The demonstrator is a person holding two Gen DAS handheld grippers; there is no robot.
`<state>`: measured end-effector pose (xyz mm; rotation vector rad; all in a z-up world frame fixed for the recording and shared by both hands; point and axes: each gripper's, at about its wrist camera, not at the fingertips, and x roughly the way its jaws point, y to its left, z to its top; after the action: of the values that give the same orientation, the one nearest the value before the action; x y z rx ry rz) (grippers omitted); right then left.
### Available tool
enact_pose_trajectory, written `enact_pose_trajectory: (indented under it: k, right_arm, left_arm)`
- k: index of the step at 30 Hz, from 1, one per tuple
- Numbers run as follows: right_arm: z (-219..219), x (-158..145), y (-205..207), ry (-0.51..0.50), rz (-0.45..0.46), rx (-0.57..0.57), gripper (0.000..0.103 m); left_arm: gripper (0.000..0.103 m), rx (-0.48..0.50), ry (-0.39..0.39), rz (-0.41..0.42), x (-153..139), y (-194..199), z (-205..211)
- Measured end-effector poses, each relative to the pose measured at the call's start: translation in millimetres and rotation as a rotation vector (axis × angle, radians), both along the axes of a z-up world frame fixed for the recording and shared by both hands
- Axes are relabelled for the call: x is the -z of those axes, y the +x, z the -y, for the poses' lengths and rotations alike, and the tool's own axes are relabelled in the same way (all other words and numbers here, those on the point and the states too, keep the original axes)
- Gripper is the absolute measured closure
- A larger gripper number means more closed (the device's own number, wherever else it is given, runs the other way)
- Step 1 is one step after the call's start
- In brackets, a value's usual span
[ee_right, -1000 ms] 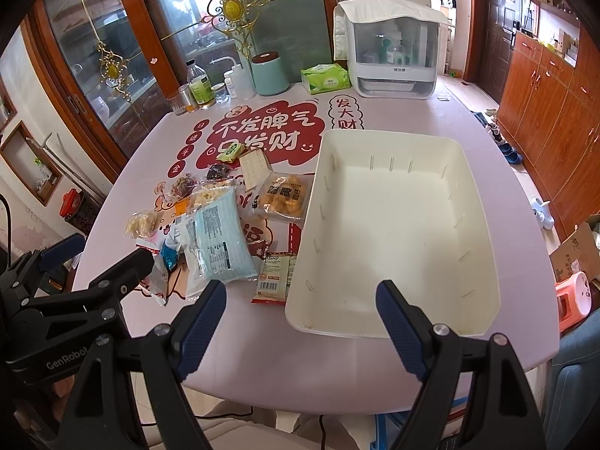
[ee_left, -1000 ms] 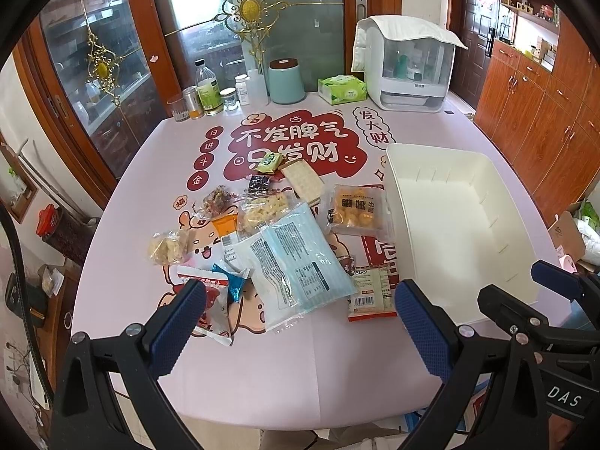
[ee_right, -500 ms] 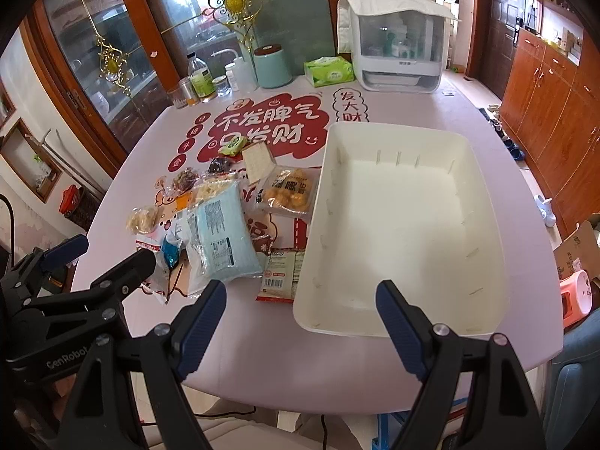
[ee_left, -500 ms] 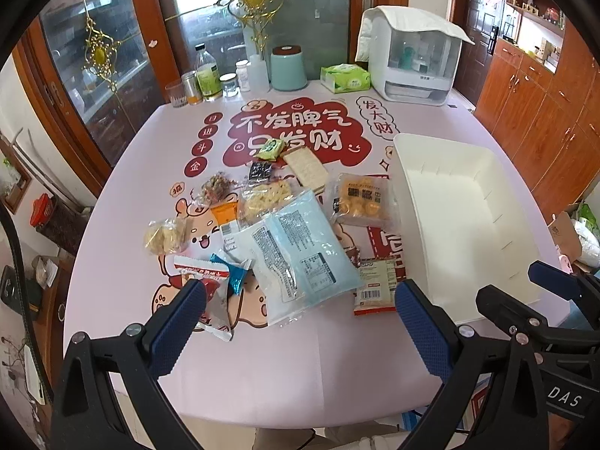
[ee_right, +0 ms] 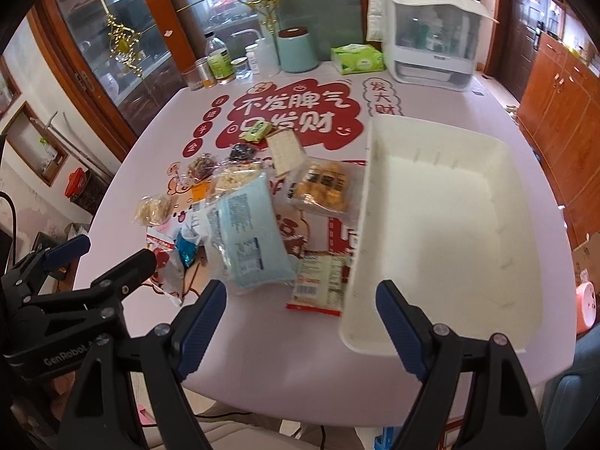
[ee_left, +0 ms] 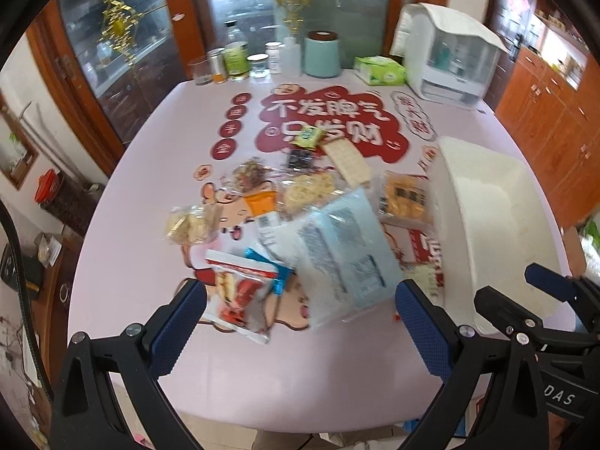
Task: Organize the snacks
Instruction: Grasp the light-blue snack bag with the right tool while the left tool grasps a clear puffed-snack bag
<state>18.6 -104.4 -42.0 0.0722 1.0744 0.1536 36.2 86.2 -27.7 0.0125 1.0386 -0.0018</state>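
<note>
Several snack packets lie in a heap on the pink table. The biggest is a light blue packet, also in the right wrist view. A red and white packet lies nearest my left gripper, which is open and empty just short of the heap. An empty white bin stands to the right of the snacks. My right gripper is open and empty, near a small red-edged packet and the bin's near left corner.
Bottles and jars, a teal canister, a green tissue pack and a white appliance stand along the table's far edge. Wooden cabinets are to the right. The table's front edge is close under both grippers.
Both grippers have moved forward and down toward the table; the snack heap and bin look larger and nearer. Both stay open and empty. The snacks have not moved.
</note>
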Motion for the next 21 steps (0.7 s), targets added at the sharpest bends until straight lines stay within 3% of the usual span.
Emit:
enact_pose_trajectory:
  k: [4, 11, 16, 21]
  right_arm:
    - [-16, 5, 16, -0.004, 0.004, -0.019, 0.020]
    - [-36, 23, 54, -0.013, -0.011, -0.029, 0.020]
    - [-52, 49, 78, -0.025, -0.053, -0.045, 0.020]
    - [-71, 78, 97, -0.028, -0.097, -0.099, 0.020]
  left_arm:
    - [0.003, -0.062, 0.003, 0.004, 0, 14, -33]
    - [0.002, -0.170, 0.085, 0.009, 11, 46, -106]
    - [0.002, -0.175, 0.086, -0.060, 42, 72, -153]
    - [0.002, -0.130, 0.082, -0.143, 85, 98, -170]
